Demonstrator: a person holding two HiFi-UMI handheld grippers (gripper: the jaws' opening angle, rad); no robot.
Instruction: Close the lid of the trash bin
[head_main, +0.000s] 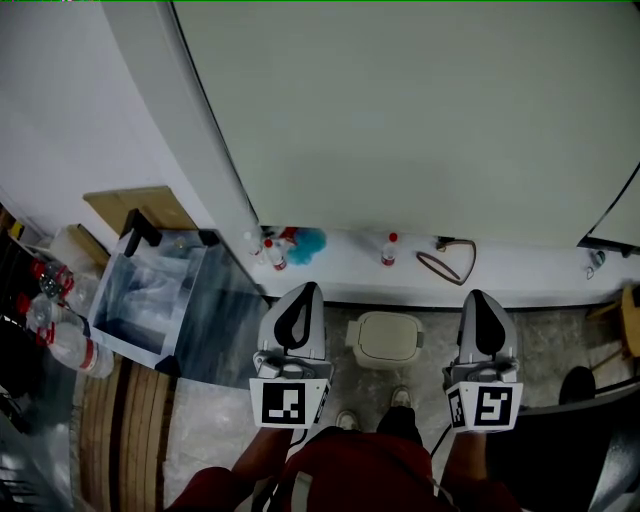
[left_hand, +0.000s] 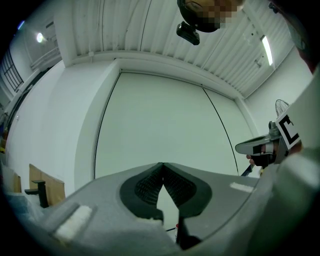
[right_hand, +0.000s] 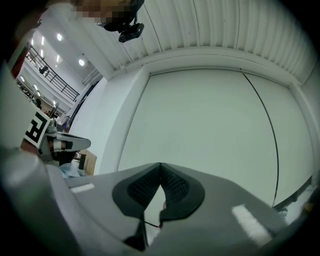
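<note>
— Where is the trash bin (head_main: 388, 338) sitting right now?

— It is standing on the grey floor (head_main: 545, 335), just in front of the person's shoes (head_main: 400, 397) and close to the white ledge (head_main: 520, 275) that is running along the foot of the wall. From the head view its pale lid (head_main: 388, 332) appears to be lying flat on top of it.

— And what are the grippers doing?

— The left gripper (head_main: 308, 290) is hovering to the left of the bin and the right gripper (head_main: 480, 297) to its right, so the bin is showing between them, touching neither. Both are pointing towards the wall.

— Are they holding anything?

— No. In each gripper view the two jaws are meeting at their tips, fully closed, with only the pale wall showing beyond them.

— Anything else lying around?

— Small red-capped bottles (head_main: 389, 250) are standing on the ledge, with a blue fluffy thing (head_main: 306, 245) beside the left ones and a brown looped strap (head_main: 448, 263) further right. A clear plastic box (head_main: 150, 295) is sitting well to the left of the bin, with more bottles (head_main: 70, 345) lying beside it.
</note>
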